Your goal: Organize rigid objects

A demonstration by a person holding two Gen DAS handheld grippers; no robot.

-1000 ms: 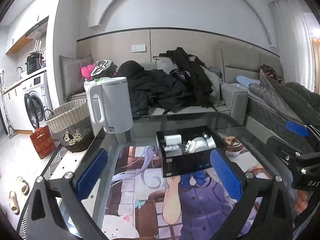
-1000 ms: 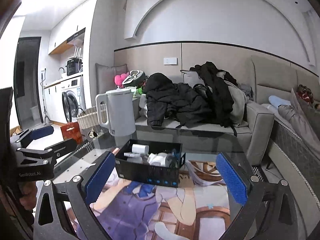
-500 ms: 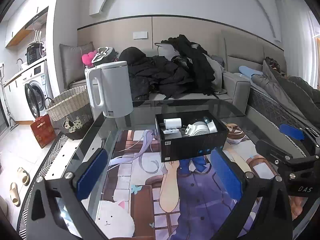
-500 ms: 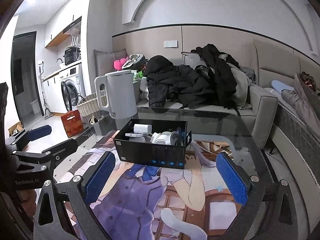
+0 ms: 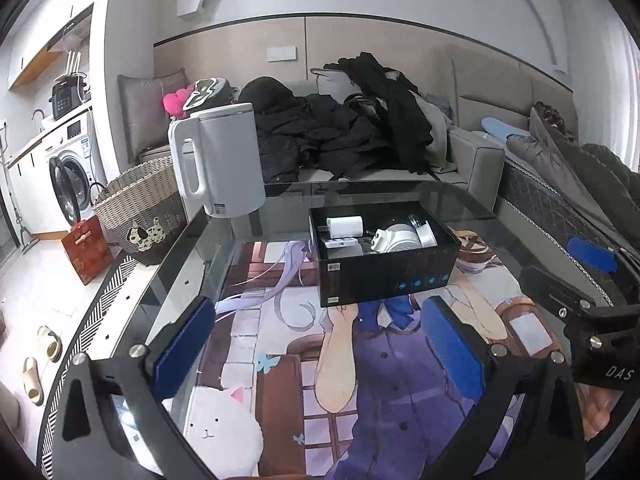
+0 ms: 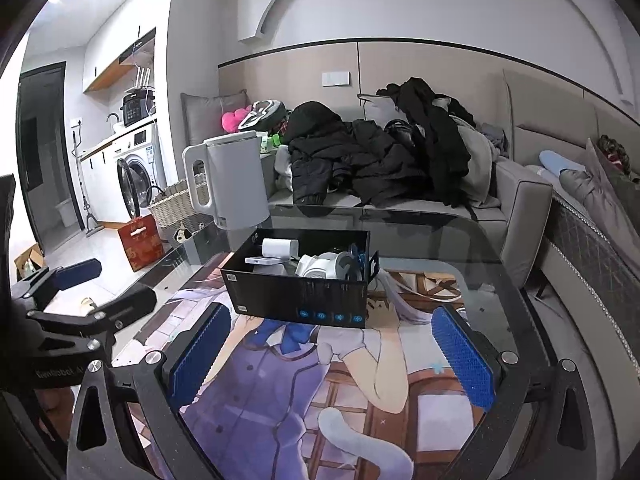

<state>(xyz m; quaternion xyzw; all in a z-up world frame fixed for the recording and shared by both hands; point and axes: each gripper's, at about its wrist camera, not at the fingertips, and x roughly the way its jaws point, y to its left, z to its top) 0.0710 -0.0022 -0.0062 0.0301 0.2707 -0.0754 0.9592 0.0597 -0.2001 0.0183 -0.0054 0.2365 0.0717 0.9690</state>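
A black open box (image 5: 392,276) stands on the glass table, on a printed anime mat (image 5: 280,360). It holds white chargers and plugs (image 5: 344,226) and a white round item (image 5: 400,236). The box also shows in the right wrist view (image 6: 296,292). My left gripper (image 5: 318,344) is open and empty, just short of the box's front. My right gripper (image 6: 330,356) is open and empty, also in front of the box. Each gripper shows at the edge of the other's view.
A white electric kettle (image 5: 220,160) stands at the table's far left corner. Behind the table is a grey sofa (image 5: 472,156) piled with black clothes (image 5: 344,128). A wicker basket (image 5: 136,208) and a red bag (image 5: 86,250) sit on the floor at left.
Both grippers have drawn back and tilted down a little, so the box and table sit lower and nearer in view. Both stay open and empty.
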